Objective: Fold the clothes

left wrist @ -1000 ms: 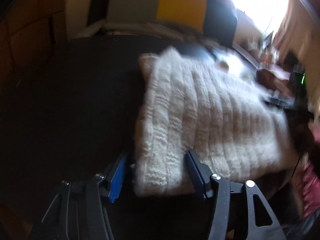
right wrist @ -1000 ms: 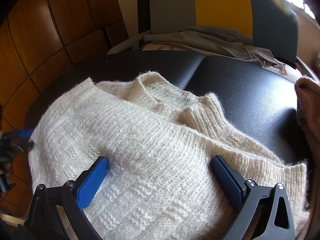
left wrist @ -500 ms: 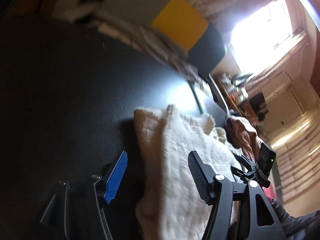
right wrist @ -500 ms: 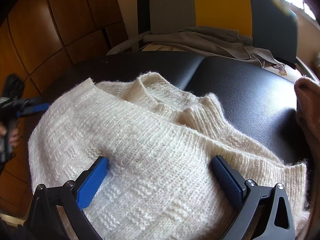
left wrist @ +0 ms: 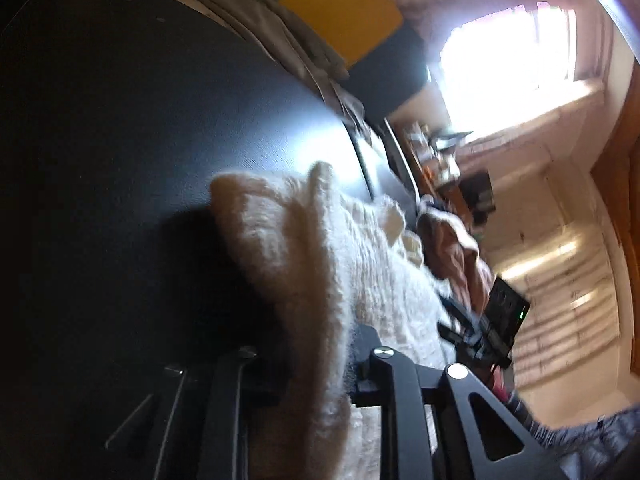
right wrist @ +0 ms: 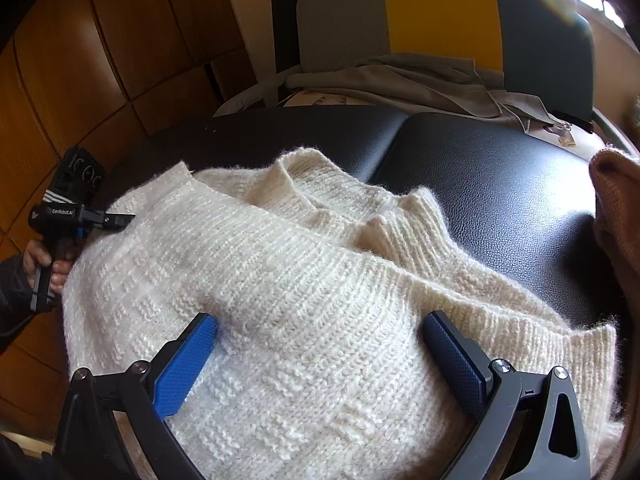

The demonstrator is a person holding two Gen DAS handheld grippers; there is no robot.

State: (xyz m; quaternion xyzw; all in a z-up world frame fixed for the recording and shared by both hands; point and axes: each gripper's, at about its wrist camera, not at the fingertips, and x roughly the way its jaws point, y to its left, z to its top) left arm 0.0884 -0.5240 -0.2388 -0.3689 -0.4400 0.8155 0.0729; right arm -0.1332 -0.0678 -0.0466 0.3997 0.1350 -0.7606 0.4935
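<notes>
- A cream, fluffy, chunky-knit sweater (right wrist: pixel 320 300) lies on a black padded leather-look surface (right wrist: pixel 500 184) and fills the centre and lower half of the right wrist view; its ribbed collar (right wrist: pixel 404 224) sits just above the middle of the frame.
- The right gripper (right wrist: pixel 320 340) is at the bottom of that view, its blue-padded fingers (right wrist: pixel 184 364) standing wide apart with the tips resting against the knit and a broad stretch of sweater between them; the pads clamp nothing.
- The left gripper (right wrist: pixel 116 220) appears at the left edge of the same view, held by a person's hand (right wrist: pixel 42 260) in a dark sleeve, its tip at the sweater's left edge.
- In the left wrist view the sweater (left wrist: pixel 304 264) runs from the centre to the bottom of the tilted frame, and the left gripper (left wrist: pixel 316 364) is closing on its edge, the black fingers (left wrist: pixel 396 380) pressing a fold of knit between them.
- A brown-pink garment (right wrist: pixel 616 208) lies at the right edge of the right wrist view, on the black surface and apart from the sweater.
- A chair back in grey, yellow and dark blue panels (right wrist: pixel 440 20) stands in the upper centre, with grey cloth (right wrist: pixel 400 80) draped below it.
- Orange-brown wooden panels (right wrist: pixel 100 60) fill the upper left.
</notes>
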